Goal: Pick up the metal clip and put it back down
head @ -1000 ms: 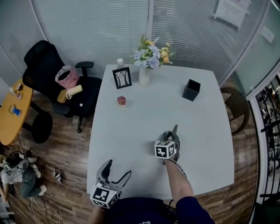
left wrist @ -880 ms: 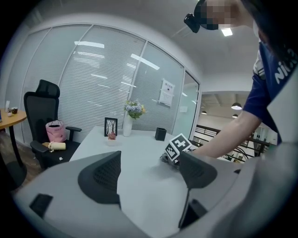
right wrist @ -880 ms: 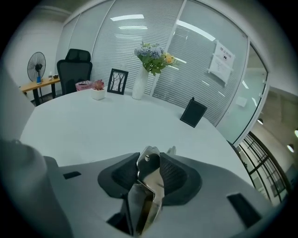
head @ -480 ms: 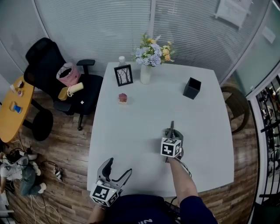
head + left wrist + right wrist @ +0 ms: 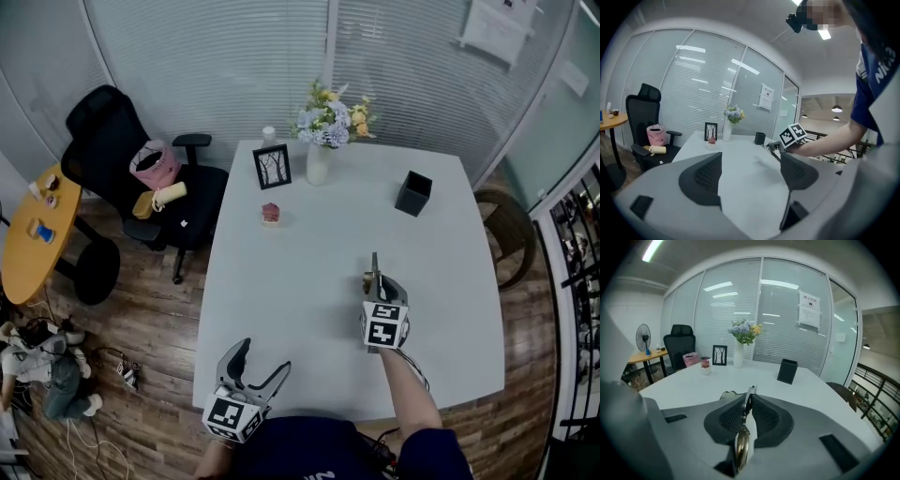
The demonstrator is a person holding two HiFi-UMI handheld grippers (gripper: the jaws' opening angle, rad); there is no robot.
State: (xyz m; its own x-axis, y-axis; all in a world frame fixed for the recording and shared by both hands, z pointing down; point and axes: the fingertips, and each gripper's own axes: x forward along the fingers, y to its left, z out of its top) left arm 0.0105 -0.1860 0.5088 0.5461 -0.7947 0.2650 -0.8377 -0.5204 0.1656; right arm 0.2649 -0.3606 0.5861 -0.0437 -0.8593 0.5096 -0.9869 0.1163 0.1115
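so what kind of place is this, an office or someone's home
Probably an office meeting room: glass partition walls with blinds, a black swivel chair beside the white table, and a printed notice stuck on the glass.

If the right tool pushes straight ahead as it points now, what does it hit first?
Probably nothing on the table: the right tool, shut on the metal clip, aims between the flower vase and the black box, toward the blinds. Depth is uncertain.

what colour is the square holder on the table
Black. The square holder shows best in the right gripper view.
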